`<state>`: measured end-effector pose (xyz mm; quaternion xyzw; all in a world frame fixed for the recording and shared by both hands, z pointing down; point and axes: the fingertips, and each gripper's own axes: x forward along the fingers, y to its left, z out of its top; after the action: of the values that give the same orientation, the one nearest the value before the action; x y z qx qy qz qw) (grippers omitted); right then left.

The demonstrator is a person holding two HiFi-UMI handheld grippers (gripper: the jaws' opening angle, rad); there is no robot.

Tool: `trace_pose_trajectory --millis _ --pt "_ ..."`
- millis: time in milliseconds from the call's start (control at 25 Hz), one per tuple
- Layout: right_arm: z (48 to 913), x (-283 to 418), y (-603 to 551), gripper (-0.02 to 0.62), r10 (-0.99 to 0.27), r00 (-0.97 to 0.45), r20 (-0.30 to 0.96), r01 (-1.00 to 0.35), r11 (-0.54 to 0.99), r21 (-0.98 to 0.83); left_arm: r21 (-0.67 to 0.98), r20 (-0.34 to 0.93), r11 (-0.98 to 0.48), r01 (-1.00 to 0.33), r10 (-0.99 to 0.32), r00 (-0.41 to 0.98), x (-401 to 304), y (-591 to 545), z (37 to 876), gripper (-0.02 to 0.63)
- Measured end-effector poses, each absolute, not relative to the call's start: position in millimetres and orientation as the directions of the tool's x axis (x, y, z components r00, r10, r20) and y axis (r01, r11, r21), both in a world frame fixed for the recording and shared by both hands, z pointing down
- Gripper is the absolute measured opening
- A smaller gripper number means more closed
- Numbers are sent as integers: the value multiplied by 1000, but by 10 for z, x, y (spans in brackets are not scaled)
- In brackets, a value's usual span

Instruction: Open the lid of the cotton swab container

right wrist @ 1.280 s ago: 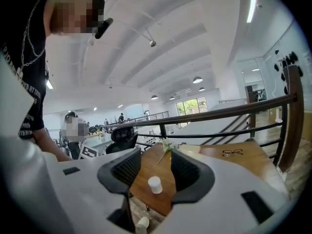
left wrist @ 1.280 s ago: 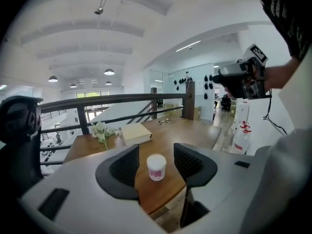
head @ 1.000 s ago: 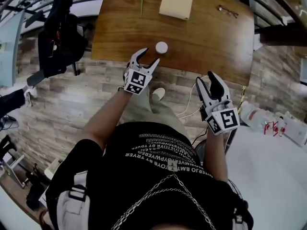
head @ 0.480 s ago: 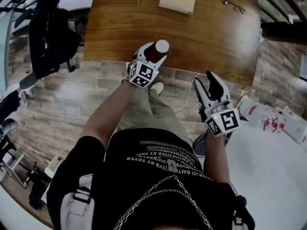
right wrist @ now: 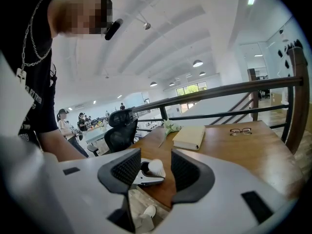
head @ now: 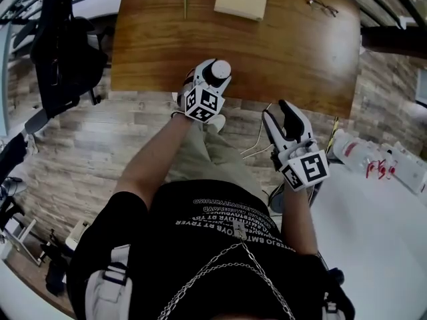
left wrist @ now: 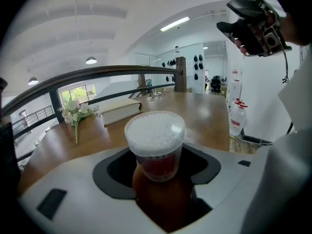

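Wooden table [head: 287,59] edge; left gripper [left wrist: 157,172] wide around cotton swab container [left wrist: 155,138], gaps seen only in its view; right gripper [right wrist: 156,172] parted, empty, off-table.

— What is the person wearing?
— A black short-sleeved T-shirt [head: 220,235] with rows of white print, a silver chain [head: 215,270], and khaki trousers [head: 199,153].
— And the tools?
— The left gripper [head: 214,73] and the right gripper [head: 280,111] are white with black pads. Each carries a cube [head: 305,170] of black-and-white square markers.

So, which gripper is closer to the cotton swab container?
Left. The left gripper has the cotton swab container between its open jaws; the right gripper is off the table.
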<state>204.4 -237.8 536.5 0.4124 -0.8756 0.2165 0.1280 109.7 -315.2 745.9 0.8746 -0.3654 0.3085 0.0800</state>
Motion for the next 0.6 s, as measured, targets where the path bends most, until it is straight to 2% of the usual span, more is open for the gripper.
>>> trace_pose_trajectory --millis 600 --pt "5232 1803 -2686 183 -650 -652 390 -750 626 -213 -78 615 -678 -731 -610 500 979 -3294 6957 278"
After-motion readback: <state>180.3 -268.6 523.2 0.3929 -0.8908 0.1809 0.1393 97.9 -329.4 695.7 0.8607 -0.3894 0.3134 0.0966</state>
